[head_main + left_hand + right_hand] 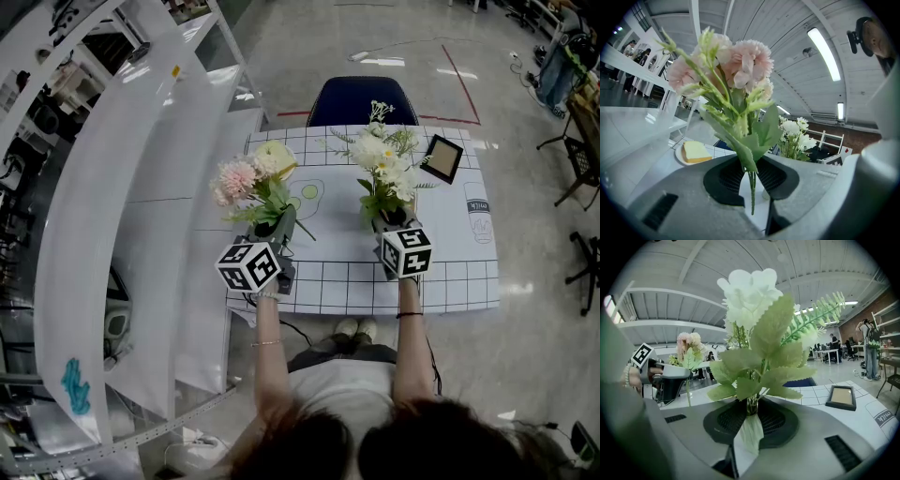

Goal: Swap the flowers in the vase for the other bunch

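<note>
Nearest, the person's forearms reach over the near edge of the table, a gripper in each hand. The left gripper has its jaws drawn narrow, pinched on the thin green stems of the pink bunch. The right gripper is likewise nearly closed, clamped on the bundled stems of the white bunch. Both grips sit low, just under the lowest leaves. That probably spares the soft heads and leaves the stem ends hanging free below the ribbed black pads, ready to drop into a narrow neck. The bunches stand upright, side by side and well apart, likely so the leaves do not tangle. The pink heads are round and ruffled, with pale buds among them. The white ones are smoother, set off by a toothed fern frond and broad serrated leaves that look like cloth or plastic. The table wears a white cover ruled in a dark grid. I cannot find the vase in any view, so the swap seems midway, with both bunches in the air. Farther left lies a plate with a yellow slice, perhaps only printed on the cover. At the far right a dark picture frame lies flat, and a dark blue chair stands beyond the far edge.
</note>
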Demonstrator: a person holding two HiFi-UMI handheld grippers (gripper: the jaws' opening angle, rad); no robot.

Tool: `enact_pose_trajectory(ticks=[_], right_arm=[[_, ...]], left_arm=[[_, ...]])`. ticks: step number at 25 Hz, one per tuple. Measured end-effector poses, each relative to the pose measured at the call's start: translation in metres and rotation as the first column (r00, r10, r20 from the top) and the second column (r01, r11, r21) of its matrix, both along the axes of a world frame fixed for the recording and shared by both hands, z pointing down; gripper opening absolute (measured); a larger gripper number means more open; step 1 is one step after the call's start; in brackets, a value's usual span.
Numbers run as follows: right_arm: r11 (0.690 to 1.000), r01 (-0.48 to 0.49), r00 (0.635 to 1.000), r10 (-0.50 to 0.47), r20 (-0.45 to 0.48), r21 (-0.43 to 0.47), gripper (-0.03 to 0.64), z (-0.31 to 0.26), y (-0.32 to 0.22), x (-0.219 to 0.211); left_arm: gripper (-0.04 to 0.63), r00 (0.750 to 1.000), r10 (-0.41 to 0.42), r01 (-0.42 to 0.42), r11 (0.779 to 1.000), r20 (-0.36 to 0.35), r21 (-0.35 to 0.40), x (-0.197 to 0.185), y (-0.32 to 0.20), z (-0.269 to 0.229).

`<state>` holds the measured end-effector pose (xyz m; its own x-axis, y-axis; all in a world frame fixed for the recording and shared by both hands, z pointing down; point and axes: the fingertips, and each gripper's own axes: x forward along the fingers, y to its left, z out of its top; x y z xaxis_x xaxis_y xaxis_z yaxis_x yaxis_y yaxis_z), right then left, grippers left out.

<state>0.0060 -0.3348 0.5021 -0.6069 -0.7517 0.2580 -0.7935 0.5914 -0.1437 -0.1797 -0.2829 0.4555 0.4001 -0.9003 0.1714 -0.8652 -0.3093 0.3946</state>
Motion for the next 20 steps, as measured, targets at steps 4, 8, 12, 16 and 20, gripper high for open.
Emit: enact_pose_trajectory(ticks=[4, 8, 12, 16, 20], right_arm=[[1.0, 0.001, 1.0, -0.001, -0.011, 0.004, 0.044, -0.001, 0.001, -0.002], [1.0, 0.005, 1.0, -0.005, -0.011, 0.003, 0.059, 0.0, 0.003, -0.004], [1.0, 0.011, 1.0, -0.01, -0.017, 0.006, 0.1, -0.001, 0.005, -0.008], [1.0, 0.006, 1.0, -0.006, -0.017, 0.008, 0.128, -0.002, 0.007, -0.01], [1.0, -0.006, 1.0, 0.006, -0.005, 0.011, 0.178, -0.002, 0.009, -0.011]], left_arm=[[0.077, 1.0, -0.001, 0.001, 1.0, -0.008, -0.001, -0.002, 0.001, 0.001], [0.077, 1.0, 0.003, -0.003, 1.0, -0.022, 0.002, -0.003, 0.0, 0.001], [0.077, 0.999, 0.015, -0.015, 1.0, -0.029, 0.003, -0.001, 0.0, 0.001], [0.077, 0.999, 0.024, -0.024, 1.0, -0.035, 0.0, 0.001, 0.001, 0.001], [0.077, 0.999, 0.031, -0.031, 1.0, -0.041, -0.001, 0.002, 0.001, 0.003]])
